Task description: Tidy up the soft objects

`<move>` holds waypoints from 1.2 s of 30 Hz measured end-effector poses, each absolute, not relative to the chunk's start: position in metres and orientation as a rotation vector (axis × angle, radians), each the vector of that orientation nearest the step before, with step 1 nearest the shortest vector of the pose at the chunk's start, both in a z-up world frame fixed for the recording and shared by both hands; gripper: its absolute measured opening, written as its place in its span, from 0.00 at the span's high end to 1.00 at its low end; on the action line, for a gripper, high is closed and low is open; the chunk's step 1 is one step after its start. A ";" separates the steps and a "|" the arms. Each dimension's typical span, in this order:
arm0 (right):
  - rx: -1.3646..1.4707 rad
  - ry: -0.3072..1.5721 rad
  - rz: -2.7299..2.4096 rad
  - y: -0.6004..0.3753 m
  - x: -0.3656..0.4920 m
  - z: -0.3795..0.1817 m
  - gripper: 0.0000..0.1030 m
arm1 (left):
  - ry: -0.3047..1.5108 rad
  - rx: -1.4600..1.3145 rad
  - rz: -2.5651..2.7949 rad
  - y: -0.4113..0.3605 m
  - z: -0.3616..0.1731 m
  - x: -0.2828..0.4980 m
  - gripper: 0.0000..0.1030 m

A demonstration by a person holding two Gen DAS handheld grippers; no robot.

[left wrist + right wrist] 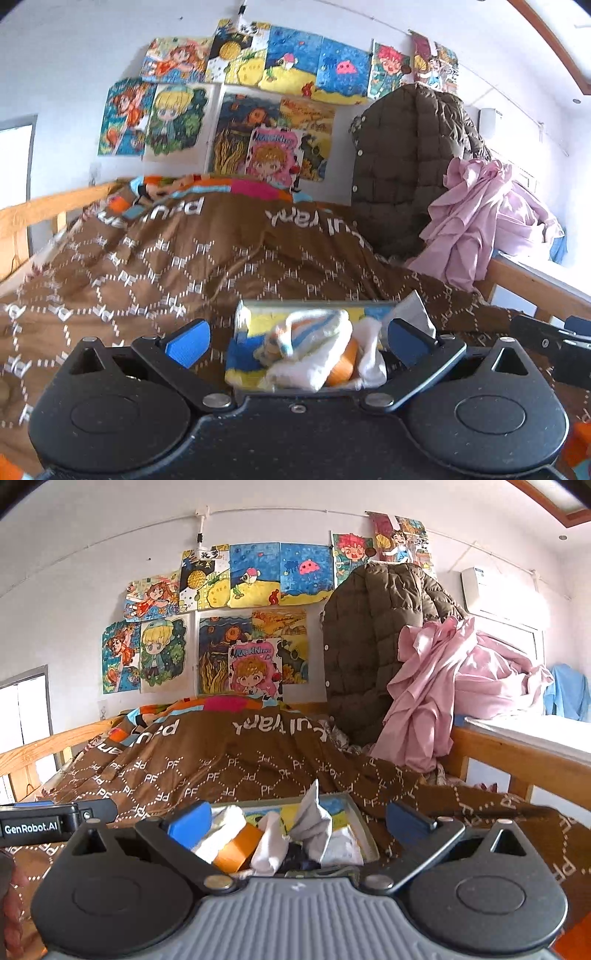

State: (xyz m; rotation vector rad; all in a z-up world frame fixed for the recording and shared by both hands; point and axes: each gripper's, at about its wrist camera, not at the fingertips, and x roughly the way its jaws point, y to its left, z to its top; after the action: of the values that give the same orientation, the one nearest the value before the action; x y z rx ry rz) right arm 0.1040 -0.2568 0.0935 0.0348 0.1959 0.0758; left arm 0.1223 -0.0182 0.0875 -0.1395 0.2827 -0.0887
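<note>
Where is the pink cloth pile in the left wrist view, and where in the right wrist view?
Left wrist view: the pink cloth pile lies at right of centre, against the wooden rail.
Right wrist view: it is at right of centre too, a little higher in the picture.
Shared landmark: the brown quilted jacket stands just left of it in both.

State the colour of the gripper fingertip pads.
Blue fingertip pads, clearest in the right wrist view.

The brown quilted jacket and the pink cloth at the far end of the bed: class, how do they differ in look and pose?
The brown quilted jacket is dark, stitched in puffy squares and stands tall against the wall. The pink cloth is pale, smooth and crumpled, draping down in folds beside and partly over the jacket. Both are soft items heaped at the same end of the bed.
</note>
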 end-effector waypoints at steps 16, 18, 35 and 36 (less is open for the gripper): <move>0.050 0.245 0.062 -0.243 0.043 0.063 0.00 | 0.310 -0.149 -0.063 -0.002 0.062 0.059 0.01; 0.051 0.245 0.058 -0.242 0.039 0.063 0.00 | 0.308 -0.145 -0.058 -0.001 0.060 0.054 0.01; 0.053 0.302 0.052 -0.231 0.003 0.044 0.00 | 0.330 -0.095 -0.038 0.009 0.038 0.010 0.01; 0.052 0.305 0.052 -0.231 0.002 0.042 0.00 | 0.331 -0.090 -0.035 0.009 0.036 0.009 0.01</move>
State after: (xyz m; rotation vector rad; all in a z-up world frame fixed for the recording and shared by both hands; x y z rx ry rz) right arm 0.0018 -0.2305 0.0422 0.0520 0.3051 0.0518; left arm 0.0088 0.0091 0.0363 -0.0896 0.3314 -0.0348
